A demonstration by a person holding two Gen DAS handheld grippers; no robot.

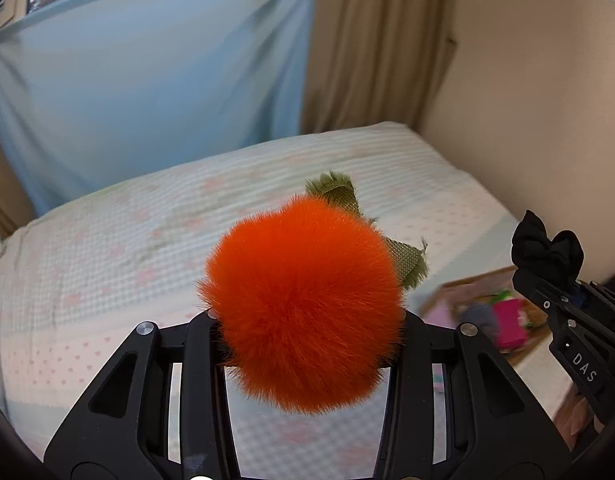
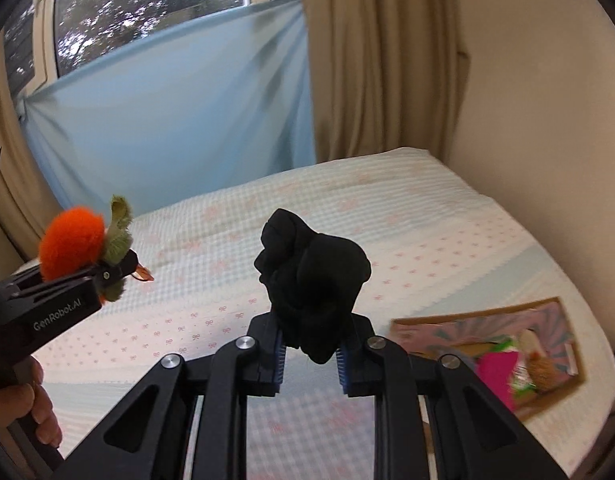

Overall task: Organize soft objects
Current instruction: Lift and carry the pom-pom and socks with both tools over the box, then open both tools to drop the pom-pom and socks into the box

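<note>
One orange pompom (image 1: 303, 304) clamped in left gripper (image 1: 307, 320), one black cloth (image 2: 311, 276) clamped in right gripper (image 2: 309, 344)

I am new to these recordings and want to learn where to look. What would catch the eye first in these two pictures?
The bright orange fluffy ball with green leaves, clamped in the left gripper above the bed, stands out first. Next is the bunched black cloth pinched in the right gripper. At the right on the bed lies a shallow cardboard box with pink and other soft items.
</note>
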